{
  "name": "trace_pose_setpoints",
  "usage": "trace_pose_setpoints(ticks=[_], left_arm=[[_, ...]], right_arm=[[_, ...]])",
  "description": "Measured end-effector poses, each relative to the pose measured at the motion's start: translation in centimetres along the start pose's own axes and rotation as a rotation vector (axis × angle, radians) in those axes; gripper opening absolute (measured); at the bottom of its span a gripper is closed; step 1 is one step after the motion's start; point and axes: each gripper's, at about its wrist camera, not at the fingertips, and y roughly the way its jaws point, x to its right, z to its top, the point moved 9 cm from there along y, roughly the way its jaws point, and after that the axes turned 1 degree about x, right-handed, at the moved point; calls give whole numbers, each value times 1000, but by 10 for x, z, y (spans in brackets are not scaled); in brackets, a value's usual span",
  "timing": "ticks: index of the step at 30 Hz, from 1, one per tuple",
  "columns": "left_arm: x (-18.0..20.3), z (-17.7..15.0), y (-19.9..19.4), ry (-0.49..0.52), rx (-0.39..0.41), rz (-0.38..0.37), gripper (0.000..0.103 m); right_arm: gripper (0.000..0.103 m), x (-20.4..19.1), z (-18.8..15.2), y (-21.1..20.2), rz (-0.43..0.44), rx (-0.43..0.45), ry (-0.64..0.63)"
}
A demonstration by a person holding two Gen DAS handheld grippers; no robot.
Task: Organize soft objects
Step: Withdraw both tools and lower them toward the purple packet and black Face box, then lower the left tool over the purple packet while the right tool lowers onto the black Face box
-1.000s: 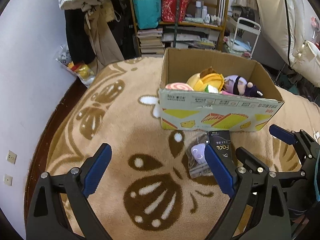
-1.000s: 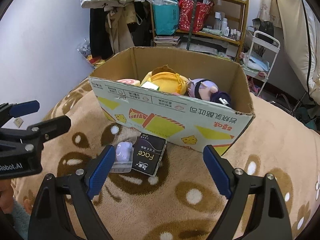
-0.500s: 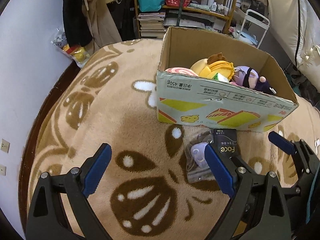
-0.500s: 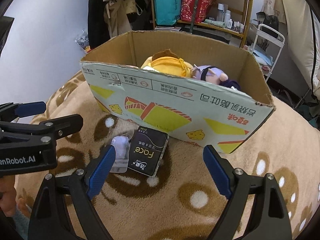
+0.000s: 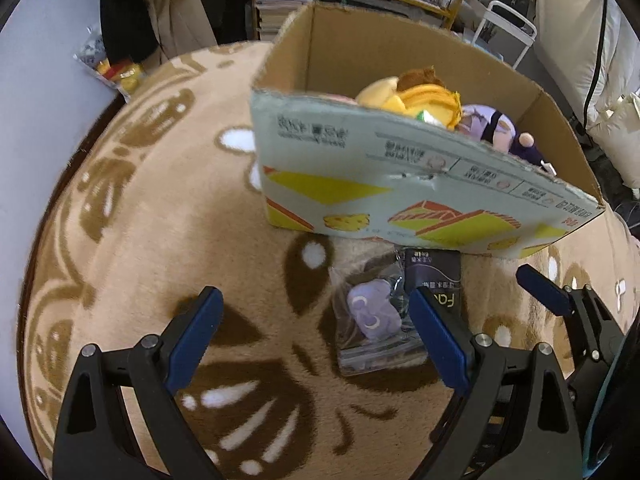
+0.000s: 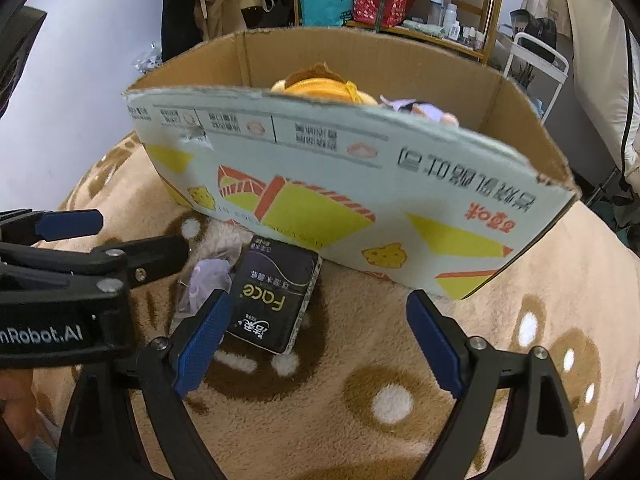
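– Two loose things just in front of the cardboard box (image 5: 360, 184), both on the blanket (image 5: 160, 200): a purple plush in a clear bag (image 5: 370, 312) and a black tissue pack (image 5: 434, 280), side by side and touching.

– And inside the box?

– Already holding a yellow plush (image 5: 420, 96) and a purple doll (image 5: 488, 124), down behind the front wall.

– State of the left hand-held gripper (image 5: 312, 300)?

– Spread wide, empty, tilted down at the blanket in front of the box. Same for the right hand-held gripper (image 6: 318, 300): wide apart, gripping nothing.

– Nearer to which?

– Left one nearer the bagged plush, which sits just inside its right-side finger rather than centred. Right one nearer the tissue pack, beside its left-side finger, off centre too.

– Long axis?

– For the pack, pointing toward the box wall; for the bag, roughly the same.

– Next move, then?

– Probably a small sideways shift toward the pair to centre each target, then down and squeeze.
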Motion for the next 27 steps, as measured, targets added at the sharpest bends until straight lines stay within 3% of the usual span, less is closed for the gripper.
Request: trace_pose_setpoints(ticks=[13, 27], left_arm=[[8, -12, 29, 3, -88, -23, 93], [3, -9, 45, -4, -104, -2, 93]], right_arm=[[94, 1, -3, 23, 38, -36, 38], [94, 1, -5, 28, 60, -53, 44]])
